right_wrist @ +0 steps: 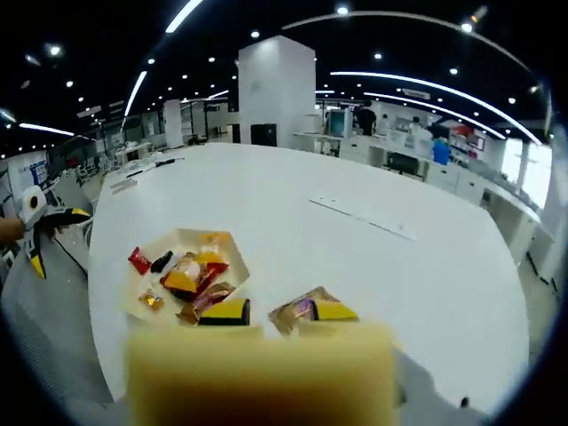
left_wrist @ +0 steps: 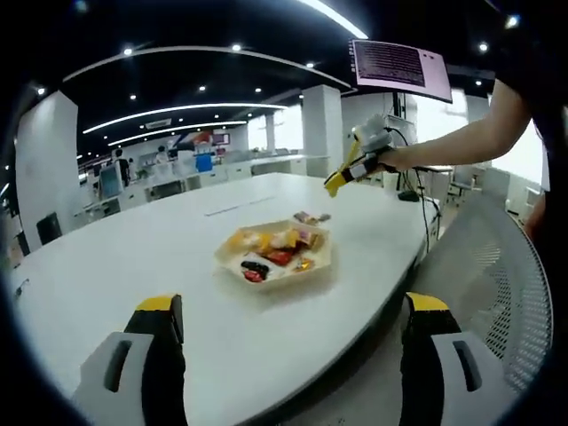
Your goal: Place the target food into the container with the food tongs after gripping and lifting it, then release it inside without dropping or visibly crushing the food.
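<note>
Right gripper [right_wrist: 271,312] above wrapped snack [right_wrist: 300,310], beside tray [right_wrist: 182,240]

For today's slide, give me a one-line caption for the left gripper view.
Open left gripper faces a tray of wrapped snacks on the white table, right gripper hovering beyond.

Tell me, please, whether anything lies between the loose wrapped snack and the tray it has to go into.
Nothing visible does: the wrapped snack lies on the white table close beside the tray, apart from it.
</note>
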### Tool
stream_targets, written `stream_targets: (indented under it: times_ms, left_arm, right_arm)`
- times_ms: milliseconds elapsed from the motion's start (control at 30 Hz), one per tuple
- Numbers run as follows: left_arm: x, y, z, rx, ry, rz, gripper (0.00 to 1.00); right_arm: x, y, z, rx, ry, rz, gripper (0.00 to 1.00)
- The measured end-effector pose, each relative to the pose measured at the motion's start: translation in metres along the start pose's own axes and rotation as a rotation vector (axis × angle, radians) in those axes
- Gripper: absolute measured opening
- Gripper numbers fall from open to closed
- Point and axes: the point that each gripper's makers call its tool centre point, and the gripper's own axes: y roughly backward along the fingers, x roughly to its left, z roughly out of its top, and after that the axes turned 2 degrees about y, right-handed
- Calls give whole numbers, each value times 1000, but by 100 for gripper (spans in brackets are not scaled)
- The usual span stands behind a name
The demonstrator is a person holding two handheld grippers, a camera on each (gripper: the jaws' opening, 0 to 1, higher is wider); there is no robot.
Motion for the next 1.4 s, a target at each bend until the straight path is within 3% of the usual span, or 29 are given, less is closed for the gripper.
stream_targets:
  times_ms: [200,400,800,967,1167,1333,1367,1400]
  left_arm:
    - [0,0,-1,6,10,0,99]
    - [0,-1,-3,19,15,-1,99]
    - [2,-2,-6,38,28,4,99]
    - [3,-2,-7,41,31,8,99]
    - [2,-3,-8,49,31,5,99]
    - [2,-2,-7,47,30,6,99]
    - [2,-2,-7,46,30,5,99]
    - [2,-2,-8,47,30,4,99]
  right_arm:
    - [-18,-18,-23,48,6,-21,26]
    - [-24,-30,-37,78,13,-15,27]
    - [-29,-43,-50,147,155,142,27]
    - [-27,-47,-54,166,193,172,28]
    - [-30,-50,-59,183,193,187,28]
    - [-28,-49,-59,179,137,192,24]
    - [-24,-48,-61,192,64,192,23]
    - [-27,-49,-60,187,86,181,23]
